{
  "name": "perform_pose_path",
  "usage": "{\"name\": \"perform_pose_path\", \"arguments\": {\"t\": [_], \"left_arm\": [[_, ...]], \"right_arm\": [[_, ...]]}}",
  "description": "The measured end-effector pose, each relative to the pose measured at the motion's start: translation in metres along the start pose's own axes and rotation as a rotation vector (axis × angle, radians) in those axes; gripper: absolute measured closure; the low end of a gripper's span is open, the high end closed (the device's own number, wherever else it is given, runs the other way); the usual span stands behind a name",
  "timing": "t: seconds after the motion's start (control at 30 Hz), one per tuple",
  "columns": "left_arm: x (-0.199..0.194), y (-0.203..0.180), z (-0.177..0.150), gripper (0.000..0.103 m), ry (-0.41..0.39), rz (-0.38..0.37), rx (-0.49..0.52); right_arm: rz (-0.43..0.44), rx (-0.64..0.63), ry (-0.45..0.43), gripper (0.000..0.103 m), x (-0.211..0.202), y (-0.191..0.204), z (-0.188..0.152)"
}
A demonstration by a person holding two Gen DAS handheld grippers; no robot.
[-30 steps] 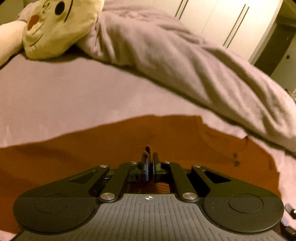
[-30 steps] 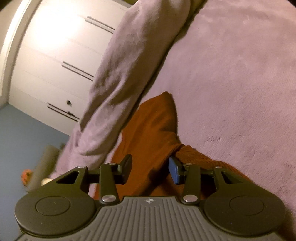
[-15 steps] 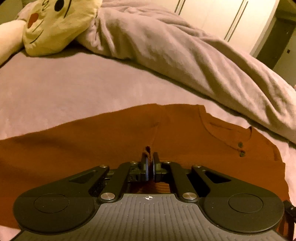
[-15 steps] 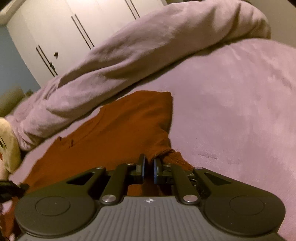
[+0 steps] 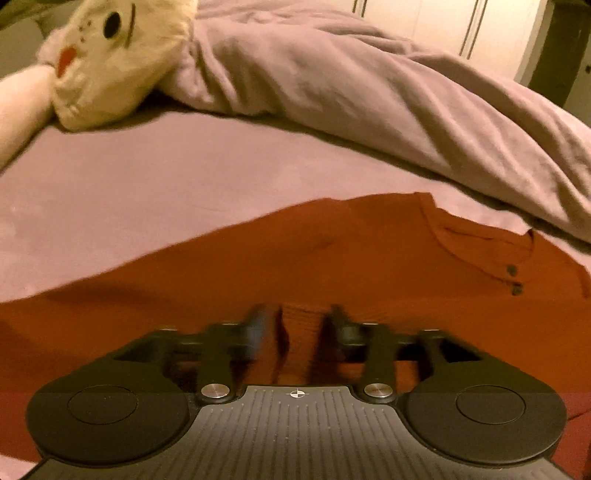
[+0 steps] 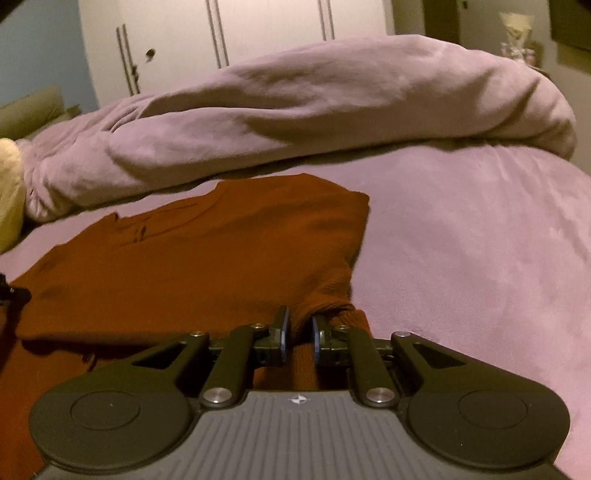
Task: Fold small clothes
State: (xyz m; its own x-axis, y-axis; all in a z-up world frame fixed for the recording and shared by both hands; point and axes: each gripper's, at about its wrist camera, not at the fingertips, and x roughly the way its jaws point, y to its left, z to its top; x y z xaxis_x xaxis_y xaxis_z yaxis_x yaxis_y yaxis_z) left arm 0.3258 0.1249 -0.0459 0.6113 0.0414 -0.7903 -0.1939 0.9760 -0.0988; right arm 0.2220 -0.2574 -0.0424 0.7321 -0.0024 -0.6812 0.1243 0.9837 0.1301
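Left wrist view: rust-orange shirt (image 5: 332, 258) spread flat on the lilac bed (image 5: 147, 184), both tongs low at its near edge.

Left gripper (image 5: 295, 325) is opening, blurred pads apart over a ribbed fold. Right gripper (image 6: 298, 330) is opening too, a bunched cuff between its pads without clear pressure. Rumpled duvet (image 6: 332, 103) and plush toy (image 5: 110, 55) lie behind.

Home bedroom: bed (image 6: 461, 229) with bunched lilac duvet (image 6: 295, 110), plush toy (image 5: 110, 55), white wardrobe doors (image 6: 266, 29).
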Motion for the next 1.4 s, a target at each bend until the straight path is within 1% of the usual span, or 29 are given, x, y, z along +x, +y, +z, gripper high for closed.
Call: {"name": "perform_pose_path", "arguments": {"t": [0.03,0.07,0.1,0.13,0.17,0.2,0.27,0.3,0.33,0.4,0.53,0.63,0.7,0.77,0.8,0.87,0.93,1.0,1.03,1.07,1.1,1.17,1.2,1.23,1.3,1.4], "left_arm": [[-0.006,0.002,-0.001,0.033,-0.006,0.001,0.004],[-0.012,0.005,-0.003,0.024,-0.012,-0.003,0.002],[-0.018,0.009,-0.004,0.022,-0.021,-0.007,-0.004],[-0.025,0.014,-0.006,0.016,-0.026,-0.011,-0.013],[-0.032,0.019,-0.008,0.009,-0.027,-0.013,-0.028],[-0.041,0.028,-0.012,0.007,-0.034,-0.018,-0.057],[-0.058,0.049,-0.021,0.007,-0.060,-0.049,-0.135],[-0.067,0.063,-0.027,0.007,-0.071,-0.060,-0.185],[-0.075,0.079,-0.034,0.007,-0.084,-0.062,-0.241],[-0.088,0.115,-0.051,0.007,-0.107,-0.038,-0.354],[-0.109,0.199,-0.088,0.007,-0.141,0.057,-0.585],[-0.123,0.253,-0.118,0.010,-0.172,0.128,-0.755],[-0.128,0.279,-0.132,0.012,-0.179,0.156,-0.825],[-0.131,0.297,-0.143,0.013,-0.197,0.153,-0.884],[-0.131,0.304,-0.147,0.014,-0.210,0.140,-0.919],[-0.129,0.317,-0.154,0.016,-0.244,0.096,-1.007],[-0.127,0.324,-0.158,0.016,-0.284,0.062,-1.064],[-0.125,0.331,-0.159,0.025,-0.316,0.051,-1.103],[-0.125,0.336,-0.161,0.039,-0.323,0.043,-1.121],[-0.122,0.340,-0.160,0.049,-0.324,0.035,-1.142],[-0.119,0.343,-0.161,0.052,-0.323,0.030,-1.167],[-0.115,0.351,-0.167,0.071,-0.329,0.019,-1.219],[-0.115,0.353,-0.170,0.078,-0.333,0.016,-1.234],[-0.117,0.354,-0.173,0.089,-0.337,0.016,-1.240],[-0.120,0.351,-0.172,0.091,-0.348,0.019,-1.225],[-0.135,0.336,-0.155,0.094,-0.395,0.020,-1.103]], "right_arm": [[0.006,0.007,0.008,0.082,-0.004,-0.001,0.001],[0.011,0.012,0.010,0.080,-0.009,-0.001,0.000],[0.011,0.005,0.007,0.075,-0.015,0.000,-0.001],[0.002,-0.017,0.000,0.071,-0.021,0.003,-0.004],[-0.006,-0.036,-0.005,0.069,-0.028,0.006,-0.008],[-0.013,-0.052,-0.008,0.065,-0.035,0.010,-0.013],[-0.009,-0.079,-0.006,0.056,-0.051,0.017,-0.026],[-0.007,-0.087,-0.006,0.048,-0.057,0.019,-0.031],[-0.007,-0.094,-0.009,0.044,-0.066,0.021,-0.037],[0.008,-0.105,-0.010,0.041,-0.080,0.026,-0.050],[0.022,-0.119,0.034,0.041,-0.088,0.031,-0.066],[0.024,-0.092,0.037,0.041,-0.090,0.034,-0.067],[0.036,-0.066,0.031,0.041,-0.089,0.035,-0.064],[0.040,-0.049,0.034,0.041,-0.086,0.038,-0.061],[0.040,-0.042,0.039,0.041,-0.084,0.039,-0.060],[0.043,-0.031,0.051,0.041,-0.080,0.041,-0.059],[0.042,-0.033,0.057,0.040,-0.078,0.043,-0.059],[0.037,-0.048,0.058,0.040,-0.077,0.046,-0.060],[0.035,-0.053,0.059,0.040,-0.077,0.047,-0.060],[0.034,-0.054,0.060,0.040,-0.078,0.047,-0.060],[0.035,-0.052,0.062,0.040,-0.078,0.046,-0.060],[0.032,-0.048,0.064,0.040,-0.079,0.044,-0.060],[0.032,-0.047,0.065,0.040,-0.079,0.044,-0.060],[0.030,-0.046,0.065,0.040,-0.079,0.044,-0.060],[0.027,-0.046,0.065,0.040,-0.079,0.044,-0.059],[0.031,-0.050,0.057,0.040,-0.080,0.044,-0.057]]}}
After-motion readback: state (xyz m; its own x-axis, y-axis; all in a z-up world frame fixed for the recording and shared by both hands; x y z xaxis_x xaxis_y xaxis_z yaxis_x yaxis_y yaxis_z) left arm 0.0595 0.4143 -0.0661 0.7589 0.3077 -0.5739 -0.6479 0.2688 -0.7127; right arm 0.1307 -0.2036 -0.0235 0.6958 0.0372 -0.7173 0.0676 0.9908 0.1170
